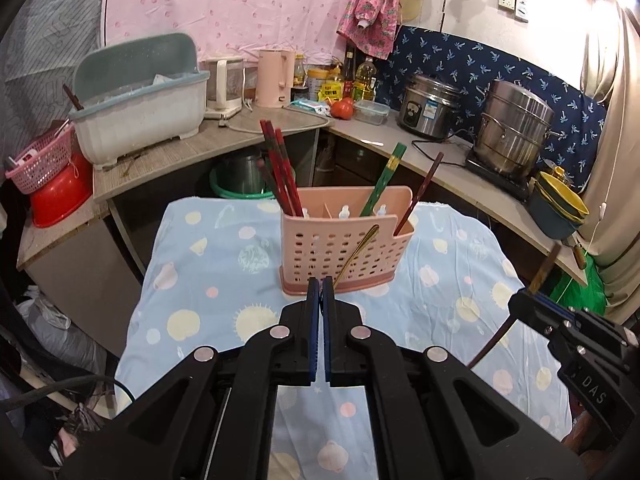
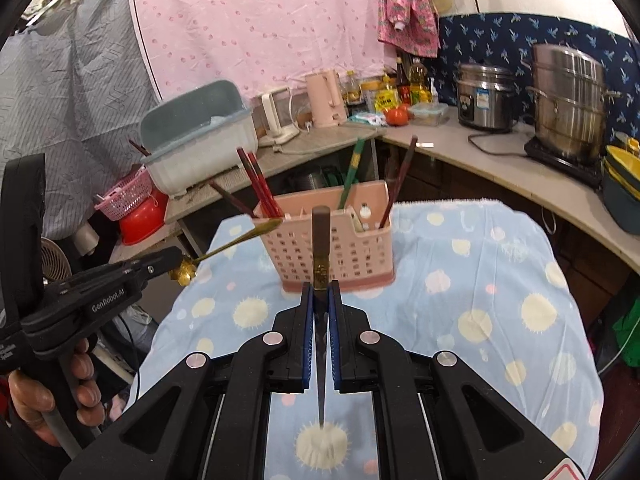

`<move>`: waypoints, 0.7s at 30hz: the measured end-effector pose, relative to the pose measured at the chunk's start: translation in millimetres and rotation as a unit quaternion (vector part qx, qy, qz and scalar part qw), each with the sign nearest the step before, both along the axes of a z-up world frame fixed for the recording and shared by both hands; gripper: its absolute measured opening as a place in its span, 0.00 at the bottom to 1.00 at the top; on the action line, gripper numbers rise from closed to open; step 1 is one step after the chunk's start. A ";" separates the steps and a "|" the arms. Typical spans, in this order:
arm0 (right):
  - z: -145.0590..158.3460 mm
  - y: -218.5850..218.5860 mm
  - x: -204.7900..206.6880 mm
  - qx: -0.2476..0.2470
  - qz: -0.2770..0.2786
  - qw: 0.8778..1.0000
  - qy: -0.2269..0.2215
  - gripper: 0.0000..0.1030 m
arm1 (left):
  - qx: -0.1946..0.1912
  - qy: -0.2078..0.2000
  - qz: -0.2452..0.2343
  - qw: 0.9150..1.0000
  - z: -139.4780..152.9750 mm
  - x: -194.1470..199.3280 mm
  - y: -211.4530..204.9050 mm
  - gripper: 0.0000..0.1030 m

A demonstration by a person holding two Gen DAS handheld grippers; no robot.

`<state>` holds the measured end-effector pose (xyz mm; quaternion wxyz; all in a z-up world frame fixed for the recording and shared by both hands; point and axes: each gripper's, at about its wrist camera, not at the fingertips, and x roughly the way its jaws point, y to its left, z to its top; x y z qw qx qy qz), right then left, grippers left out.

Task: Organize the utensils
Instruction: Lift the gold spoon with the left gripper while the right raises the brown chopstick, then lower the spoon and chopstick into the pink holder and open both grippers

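Observation:
A pink perforated utensil holder (image 1: pixel 344 240) (image 2: pixel 328 244) stands on a table with a blue patterned cloth (image 1: pixel 208 280). It holds red chopsticks (image 1: pixel 280 172) at the left, a green chopstick (image 1: pixel 384 180) and a brown chopstick (image 1: pixel 420 192) at the right. My left gripper (image 1: pixel 321 284) (image 2: pixel 176 262) is shut on a gold spoon (image 1: pixel 356 254) (image 2: pixel 232 242), held above the cloth in front of the holder. My right gripper (image 2: pixel 320 288) (image 1: pixel 520 300) is shut on a dark brown chopstick (image 2: pixel 321 240) (image 1: pixel 542 268), pointed at the holder.
A counter (image 1: pixel 400 136) wraps behind with a white and teal dish rack (image 1: pixel 140 92), pink kettle (image 1: pixel 274 78), bottles, a tomato, a rice cooker (image 1: pixel 430 106) and a steel steamer pot (image 1: pixel 512 128). A pink basket on a red basin (image 1: pixel 52 180) sits left. Stacked bowls (image 1: pixel 560 204) sit right.

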<state>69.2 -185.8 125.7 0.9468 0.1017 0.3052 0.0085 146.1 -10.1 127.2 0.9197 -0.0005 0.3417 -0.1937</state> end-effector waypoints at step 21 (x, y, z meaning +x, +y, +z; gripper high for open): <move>114.8 -27.6 85.0 -0.018 -0.035 0.991 -0.132 0.07 | 0.142 -0.028 0.020 0.989 35.5 64.7 -30.9 0.01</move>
